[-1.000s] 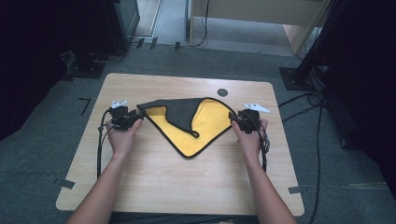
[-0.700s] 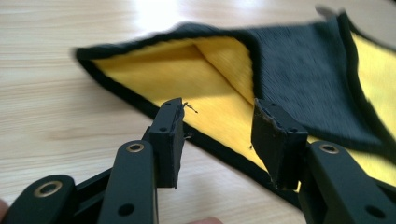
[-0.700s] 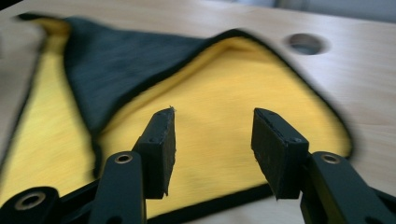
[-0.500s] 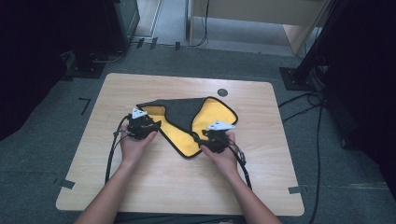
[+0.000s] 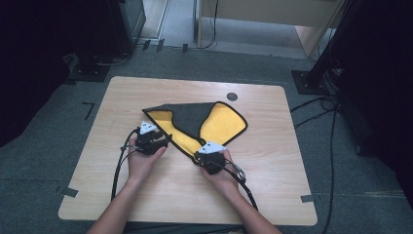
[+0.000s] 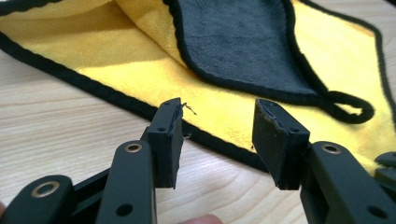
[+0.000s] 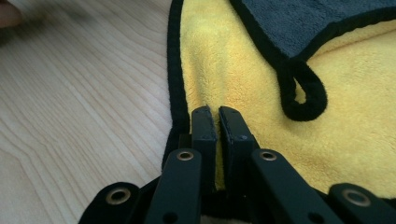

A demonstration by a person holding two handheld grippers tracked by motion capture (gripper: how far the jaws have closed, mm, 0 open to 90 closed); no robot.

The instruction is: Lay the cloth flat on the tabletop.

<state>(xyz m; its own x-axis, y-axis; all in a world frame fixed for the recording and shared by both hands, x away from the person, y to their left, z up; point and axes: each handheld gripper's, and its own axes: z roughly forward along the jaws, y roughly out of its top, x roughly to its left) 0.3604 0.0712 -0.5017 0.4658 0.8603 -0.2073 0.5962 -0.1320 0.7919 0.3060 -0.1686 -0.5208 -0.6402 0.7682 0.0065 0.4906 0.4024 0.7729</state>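
Midway through what looks like a folding job, a person works a yellow-and-grey microfibre towel (image 5: pixel 195 124) on a pale wooden counter (image 5: pixel 272 161) with a claw in each hand. The towel lies ahead of both claws, yellow face up, with a grey flap already turned over across its middle and a black binding round its edge.

The right claw (image 7: pixel 217 122) has its jaws pressed together on the yellow pile just inside the black edge, pinching up a ridge of towel; a small black hanging loop (image 7: pixel 302 91) lies just beyond and to the right of its tips. In the high view the right claw (image 5: pixel 208 158) sits at the towel's near corner.

The left claw (image 6: pixel 215 133) stands spread and holds nothing, its jaws poised over the black edge (image 6: pixel 116 100) that runs across just in front of them, bare counter below. From above, the left claw (image 5: pixel 157 141) is beside the towel's near-left edge.

By this reading, the step in hand is taking hold for the next fold: one side is gripped, the other is not yet. The next move would call for the left claw to go forward onto the edge and close on it before both lift together, keeping the grey flap from slipping.
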